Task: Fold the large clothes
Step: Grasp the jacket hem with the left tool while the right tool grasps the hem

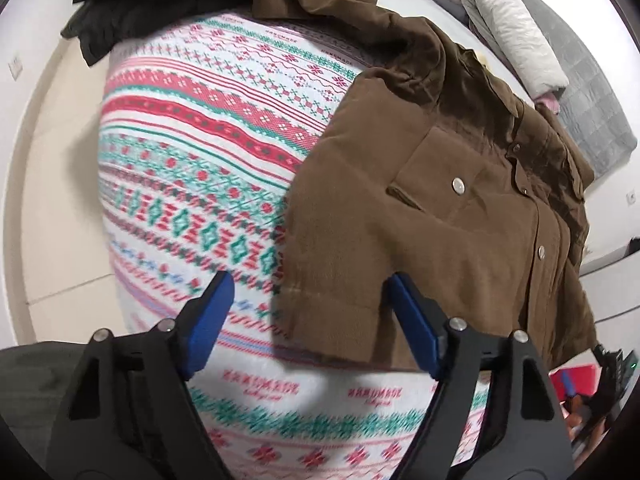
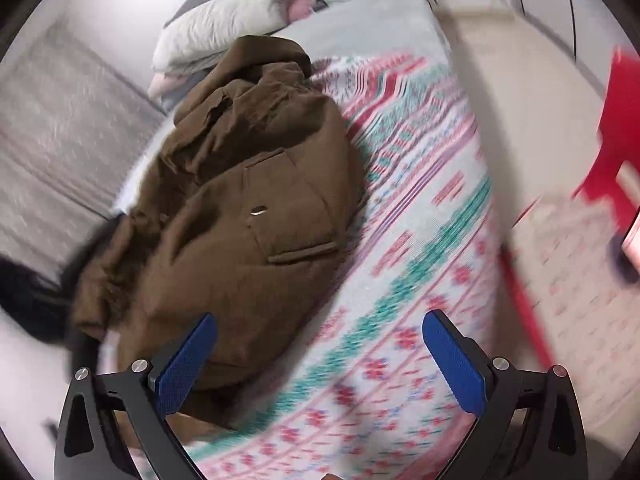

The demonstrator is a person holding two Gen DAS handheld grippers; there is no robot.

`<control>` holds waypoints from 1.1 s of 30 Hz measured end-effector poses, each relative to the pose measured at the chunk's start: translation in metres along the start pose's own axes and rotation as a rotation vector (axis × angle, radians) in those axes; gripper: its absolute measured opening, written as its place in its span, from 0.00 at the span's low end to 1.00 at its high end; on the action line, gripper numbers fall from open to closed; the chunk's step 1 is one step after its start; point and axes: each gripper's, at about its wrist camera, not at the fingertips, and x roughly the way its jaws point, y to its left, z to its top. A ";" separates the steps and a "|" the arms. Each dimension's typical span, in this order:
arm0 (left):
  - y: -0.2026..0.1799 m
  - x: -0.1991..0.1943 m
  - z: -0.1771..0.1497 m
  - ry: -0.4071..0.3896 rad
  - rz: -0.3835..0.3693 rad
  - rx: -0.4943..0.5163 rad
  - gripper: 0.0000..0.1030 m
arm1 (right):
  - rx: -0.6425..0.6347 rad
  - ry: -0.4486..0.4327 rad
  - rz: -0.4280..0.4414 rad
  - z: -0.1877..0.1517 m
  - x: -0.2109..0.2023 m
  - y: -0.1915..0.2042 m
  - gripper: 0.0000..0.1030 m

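We are looking at a brown corduroy jacket (image 1: 460, 208) with metal snaps and flap pockets, lying rumpled on a knit-patterned red, green and white blanket (image 1: 208, 152). Our left gripper (image 1: 308, 292) is angling down, jaws apart over the hem corner, gripping nothing. Our right gripper (image 2: 320, 332) is hanging wide open, empty, beside the jacket's edge.

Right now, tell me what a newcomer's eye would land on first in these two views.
The brown jacket stands out first, spread out with its snap buttons up on the red, green and white patterned blanket. Next come the blue-padded fingers of the left gripper, open over the jacket's lower corner, and the right gripper, open over its other edge. A black garment lies at the blanket's far end.
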 end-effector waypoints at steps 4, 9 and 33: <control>-0.009 0.004 0.002 -0.028 0.020 0.014 0.69 | 0.030 0.038 0.035 0.008 0.026 0.007 1.00; -0.018 0.012 0.003 -0.055 -0.033 0.016 0.34 | 0.093 0.036 0.101 0.028 0.066 0.002 0.72; 0.036 -0.176 -0.047 -0.190 -0.275 0.071 0.13 | -0.351 -0.001 0.228 -0.010 -0.149 0.046 0.09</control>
